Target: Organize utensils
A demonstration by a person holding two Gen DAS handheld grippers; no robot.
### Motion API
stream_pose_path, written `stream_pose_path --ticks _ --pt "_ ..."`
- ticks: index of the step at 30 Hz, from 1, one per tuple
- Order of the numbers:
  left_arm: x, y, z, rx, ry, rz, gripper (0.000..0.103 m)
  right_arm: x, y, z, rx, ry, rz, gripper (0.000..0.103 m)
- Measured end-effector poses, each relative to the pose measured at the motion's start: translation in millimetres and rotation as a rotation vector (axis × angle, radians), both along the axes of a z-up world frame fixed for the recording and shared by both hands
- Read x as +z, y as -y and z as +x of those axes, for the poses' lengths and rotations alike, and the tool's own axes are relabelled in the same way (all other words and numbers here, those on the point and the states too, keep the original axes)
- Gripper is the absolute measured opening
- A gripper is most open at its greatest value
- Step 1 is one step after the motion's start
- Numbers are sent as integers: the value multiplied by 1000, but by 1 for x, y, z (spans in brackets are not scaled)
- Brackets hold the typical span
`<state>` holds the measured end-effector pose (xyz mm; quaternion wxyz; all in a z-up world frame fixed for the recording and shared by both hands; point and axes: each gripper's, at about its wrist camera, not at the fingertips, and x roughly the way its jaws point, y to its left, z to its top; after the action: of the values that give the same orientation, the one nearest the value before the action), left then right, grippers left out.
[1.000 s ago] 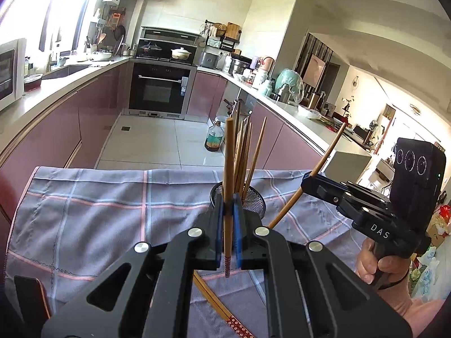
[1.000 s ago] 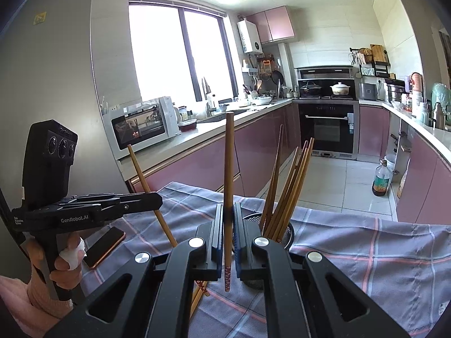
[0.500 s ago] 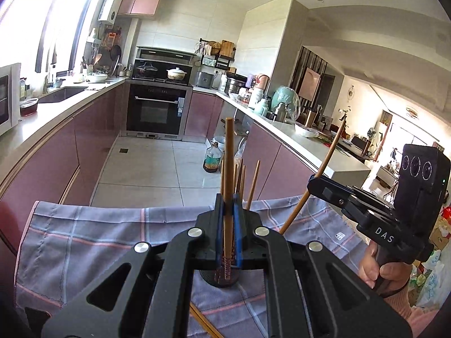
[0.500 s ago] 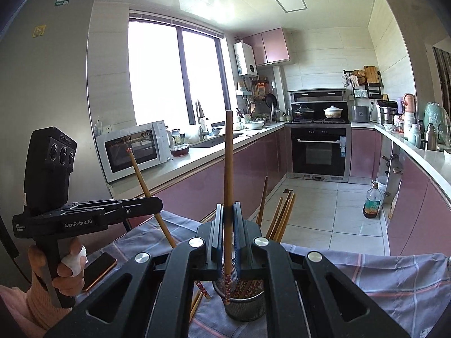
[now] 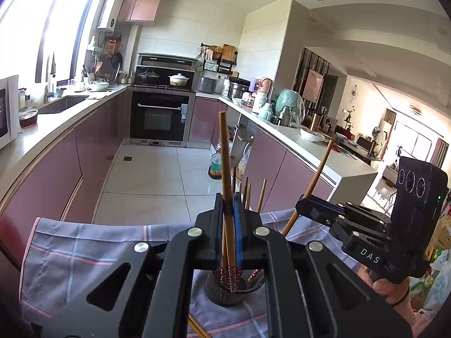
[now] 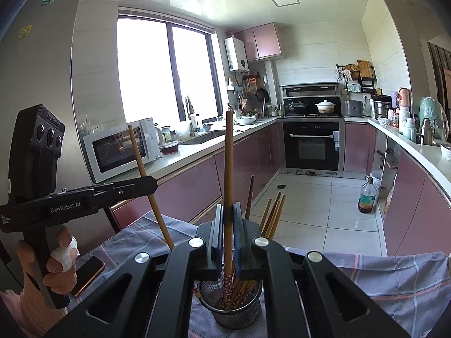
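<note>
Your left gripper [image 5: 227, 225] has its blue-padded fingers [image 5: 238, 225] pinching a long brown wooden chopstick [image 5: 225, 169] that stands nearly upright, its red-patterned lower end [image 5: 232, 274] hanging down at the mouth of the dark wire-mesh round utensil holder [image 5: 222, 293]. Your right gripper [image 6: 228, 233] does the same: its fingers [image 6: 217, 233] are pressed onto a second long brown wooden chopstick [image 6: 229, 157], held upright, with its patterned tip [image 6: 227, 284] reaching down inside the same holder [image 6: 234, 314]. More wooden chopsticks [image 6: 272, 214] already stand in that holder, leaning toward the far right, patterned ends down. The holder sits on a grey-blue checked cloth with pink stripes [image 5: 84, 253] spread over the counter. In the left wrist view another chopstick [image 5: 197, 328] lies flat on the cloth at the near edge, just left of the holder. In the right wrist view your left hand [image 6: 53, 264], with a white wrap on one finger, grips the black handle at far left, and a dark phone with a copper-coloured edge [image 6: 88, 274] lies on the cloth just beside it. In the left wrist view your right hand [image 5: 386, 284] holds its gripper at the right. Beyond the cloth lies a kitchen with mauve cabinets [image 6: 197, 183], a white microwave [image 6: 121, 148] on the left worktop and a black built-in oven [image 6: 311, 146] on the far wall.
</note>
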<state>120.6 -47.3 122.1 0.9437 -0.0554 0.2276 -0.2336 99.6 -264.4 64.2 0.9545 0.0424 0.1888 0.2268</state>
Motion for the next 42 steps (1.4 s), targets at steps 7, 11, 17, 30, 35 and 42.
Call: stream_pose_path --ticks 7,11,17,30,35,42 --pt "2 -1 12 7 -22 -7 8 -14 -2 10 -2 -54 -18 5" --pt "5 0 18 6 -23 -8 7 -18 -1 12 -2 -70 -11 5" --pt "2 -5 29 -3 -40 -37 7 -22 2 13 0 -82 -19 5" --pt "-7 6 44 -1 -54 -1 7 -31 2 17 8 -115 -18 5" --pt "-21 22 52 -37 -110 112 7 -36 0 23 21 -146 -28 5" --pt "-48 50 75 -78 -211 232 8 -53 6 42 -1 -226 4 7"
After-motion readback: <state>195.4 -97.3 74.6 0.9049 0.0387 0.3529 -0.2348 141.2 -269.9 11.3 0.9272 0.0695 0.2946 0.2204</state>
